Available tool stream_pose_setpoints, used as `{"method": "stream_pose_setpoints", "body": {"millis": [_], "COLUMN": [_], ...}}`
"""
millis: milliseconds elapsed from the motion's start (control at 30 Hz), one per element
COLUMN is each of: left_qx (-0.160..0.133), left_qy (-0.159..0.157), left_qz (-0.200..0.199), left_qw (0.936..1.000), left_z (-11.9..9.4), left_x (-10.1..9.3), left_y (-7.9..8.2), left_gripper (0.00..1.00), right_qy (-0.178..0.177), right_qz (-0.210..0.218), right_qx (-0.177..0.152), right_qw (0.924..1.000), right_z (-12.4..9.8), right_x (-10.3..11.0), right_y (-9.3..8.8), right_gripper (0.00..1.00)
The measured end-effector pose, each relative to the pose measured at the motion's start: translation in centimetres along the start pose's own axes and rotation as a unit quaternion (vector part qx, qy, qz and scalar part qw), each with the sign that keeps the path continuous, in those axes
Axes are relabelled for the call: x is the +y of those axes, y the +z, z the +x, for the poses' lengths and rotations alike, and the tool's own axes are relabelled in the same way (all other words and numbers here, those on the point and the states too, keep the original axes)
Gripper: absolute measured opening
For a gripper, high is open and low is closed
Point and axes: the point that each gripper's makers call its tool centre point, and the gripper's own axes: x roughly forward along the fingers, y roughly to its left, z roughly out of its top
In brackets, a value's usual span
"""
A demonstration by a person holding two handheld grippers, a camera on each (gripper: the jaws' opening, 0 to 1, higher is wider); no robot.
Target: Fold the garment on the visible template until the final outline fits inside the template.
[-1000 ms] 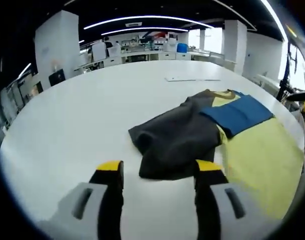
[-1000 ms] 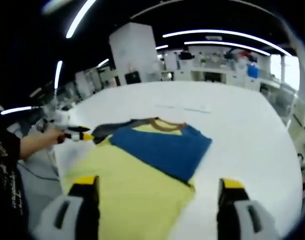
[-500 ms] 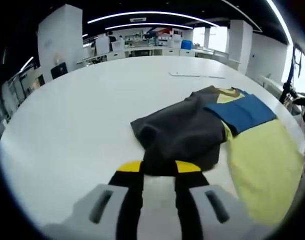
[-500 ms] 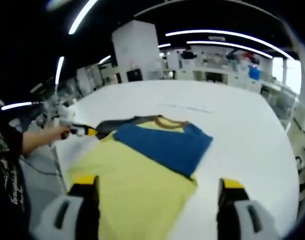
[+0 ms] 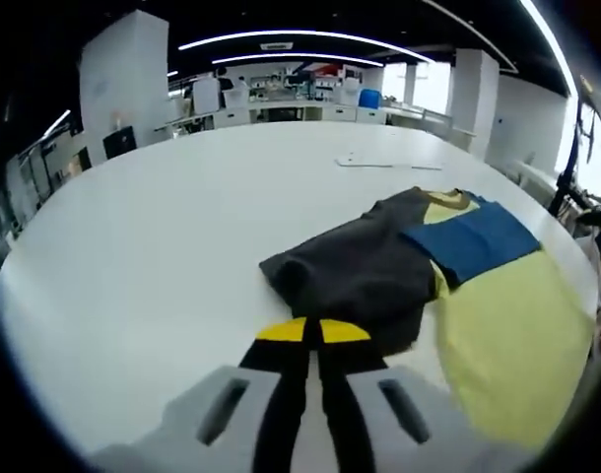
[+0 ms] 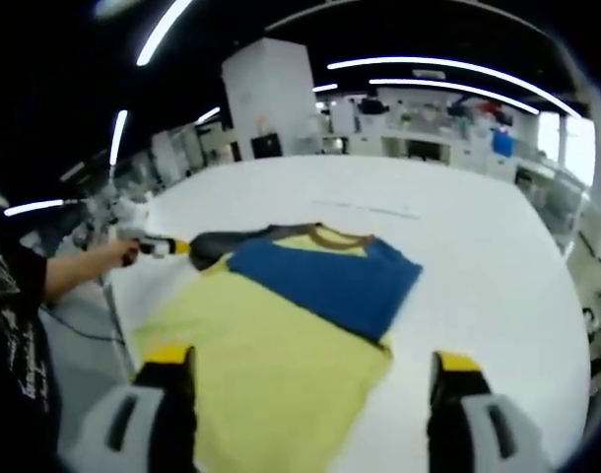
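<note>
The garment lies flat on the white table (image 5: 153, 246). It has a yellow body (image 5: 507, 335), a blue sleeve (image 5: 473, 236) folded across the chest, a dark grey sleeve (image 5: 360, 266) spread to the left and a brown collar (image 5: 448, 200). My left gripper (image 5: 312, 331) is shut, its yellow tips pinching the near edge of the dark grey sleeve. In the right gripper view the left gripper (image 6: 170, 246) sits at the tip of the grey sleeve (image 6: 227, 239), held by a person's hand (image 6: 103, 258). My right gripper (image 6: 310, 394) stands open over the yellow hem (image 6: 271, 365), below the blue sleeve (image 6: 325, 281).
A flat pale strip (image 5: 389, 163) lies on the table beyond the collar. Desks, shelves and white pillars stand far behind the table. The table edge (image 6: 123, 296) runs close to the person on the left of the right gripper view.
My left gripper's jaws have gone from wide open to shut on the grey sleeve's near edge. The right gripper stays open and almost still.
</note>
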Motion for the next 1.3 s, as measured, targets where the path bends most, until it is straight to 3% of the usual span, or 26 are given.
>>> {"method": "stream_pose_setpoints", "body": {"millis": [200,433,700,967,1067,1300], "left_qx": [-0.028,-0.070,-0.095,-0.073,-0.049,-0.001], "left_qy": [-0.002,-0.031,-0.093,-0.138,-0.154,-0.160], "left_qz": [0.003,0.000,0.031,0.076,0.112,0.134], "left_qw": [0.9996,0.9971,0.9907,0.9848,0.9804,0.9779], "left_z": [-0.4,-0.2,0.6,1.7,1.9,3.1], "left_x": [-0.9,-3.9,-9.8,-14.6,-16.3,-17.6], "left_y": [2.4,6.0,8.4,6.9,5.0,0.6], "left_gripper": [0.00,0.00,0.00,0.00,0.00,0.00], "right_qy": [0.002,0.003,0.004,0.001,0.002,0.005], "right_qz": [-0.003,-0.001,0.003,0.009,0.012,0.013], "right_qx": [0.003,0.011,0.012,0.015,0.016,0.016], "right_qw": [1.0000,0.9999,0.9999,0.9998,0.9998,0.9998], "right_z": [0.0,0.1,0.1,0.1,0.3,0.3], "right_x": [0.2,0.3,0.4,0.2,0.2,0.4], "right_y": [-0.2,-0.7,-1.0,-1.4,-1.6,-1.6], "right_gripper": [0.99,0.99,0.99,0.99,0.99,0.99]}}
